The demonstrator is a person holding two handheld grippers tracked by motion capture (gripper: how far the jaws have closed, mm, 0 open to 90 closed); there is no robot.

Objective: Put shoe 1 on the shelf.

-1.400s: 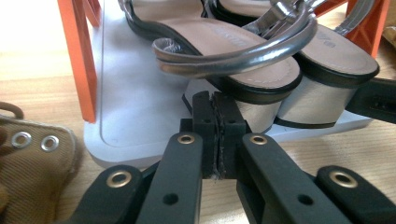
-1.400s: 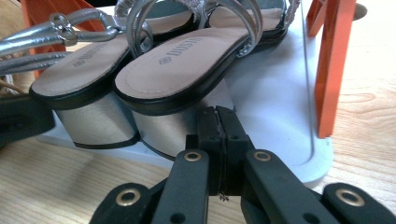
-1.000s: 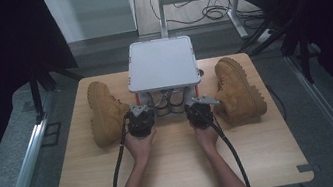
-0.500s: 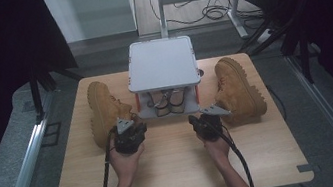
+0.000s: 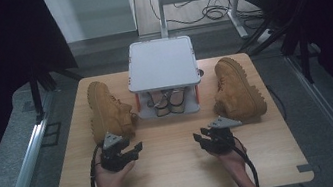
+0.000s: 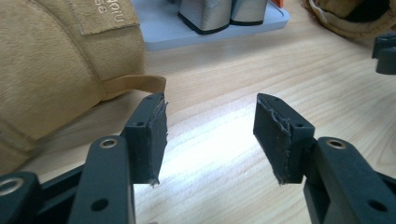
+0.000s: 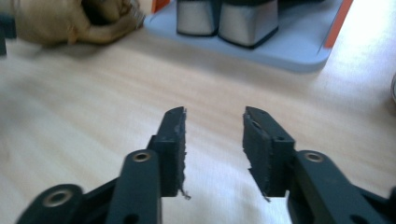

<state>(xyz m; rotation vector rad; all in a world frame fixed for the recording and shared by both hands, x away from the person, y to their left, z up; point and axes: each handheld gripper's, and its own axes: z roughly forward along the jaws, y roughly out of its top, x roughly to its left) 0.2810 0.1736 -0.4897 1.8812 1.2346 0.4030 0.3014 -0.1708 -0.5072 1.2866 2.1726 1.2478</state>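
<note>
Left boot (image 5: 106, 110) lies just beyond left hand-held gripper (image 5: 130, 150).

So on the bench (image 5: 177, 173) I count two tan boots (image 5: 108, 110), one grey two-level rack (image 5: 162, 64) with a pair of shoes (image 5: 168, 101) tucked under it, and two hand-held tools (image 5: 122, 152).

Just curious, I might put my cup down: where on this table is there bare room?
Bare wood lies between the left gripper and right gripper, and along the near table edge. It is crowded at the back: the shoe rack sits between the left boot and right boot.
</note>
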